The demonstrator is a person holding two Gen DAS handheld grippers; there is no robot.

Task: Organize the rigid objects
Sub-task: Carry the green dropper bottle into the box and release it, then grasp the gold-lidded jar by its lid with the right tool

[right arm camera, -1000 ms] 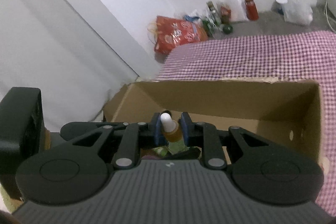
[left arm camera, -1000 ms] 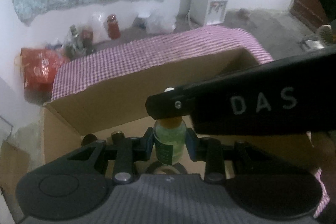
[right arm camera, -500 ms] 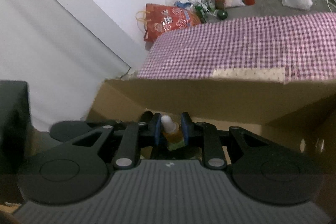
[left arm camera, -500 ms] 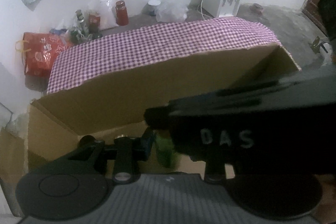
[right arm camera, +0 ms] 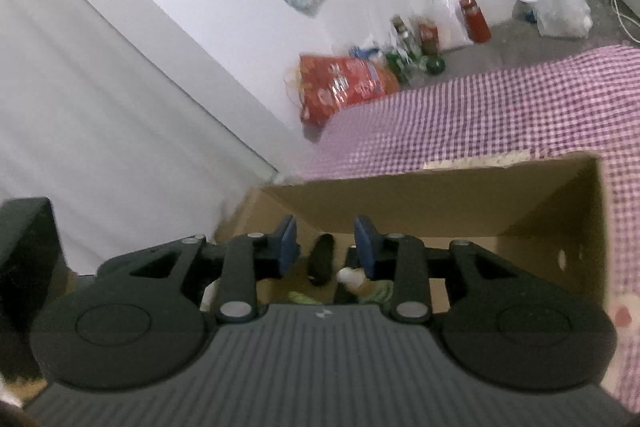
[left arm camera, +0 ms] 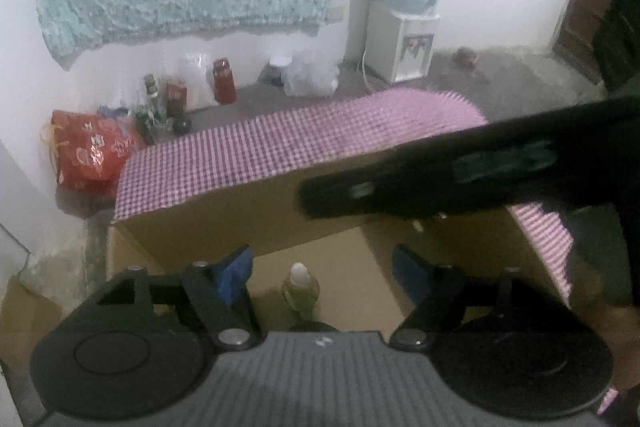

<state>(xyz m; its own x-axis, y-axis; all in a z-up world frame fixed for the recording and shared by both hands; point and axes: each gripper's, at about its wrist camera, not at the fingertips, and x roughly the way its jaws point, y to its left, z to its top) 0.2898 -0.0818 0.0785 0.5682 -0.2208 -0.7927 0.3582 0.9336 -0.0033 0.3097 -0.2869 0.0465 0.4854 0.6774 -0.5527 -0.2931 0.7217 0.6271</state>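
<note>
Now both hand-held grippers, left (left arm camera: 320,267) and right (right arm camera: 326,247), are opening, bottle (left arm camera: 300,289) released in box (left arm camera: 240,223)

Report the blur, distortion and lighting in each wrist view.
Left wrist: dim indoor light, fisheye bending; the right gripper crossing the frame is smeared, its lettering unreadable; the bottle in the box is soft. Right wrist: motion blur on the checked cloth and red bag; gripper body sharp; corners darken.
</note>
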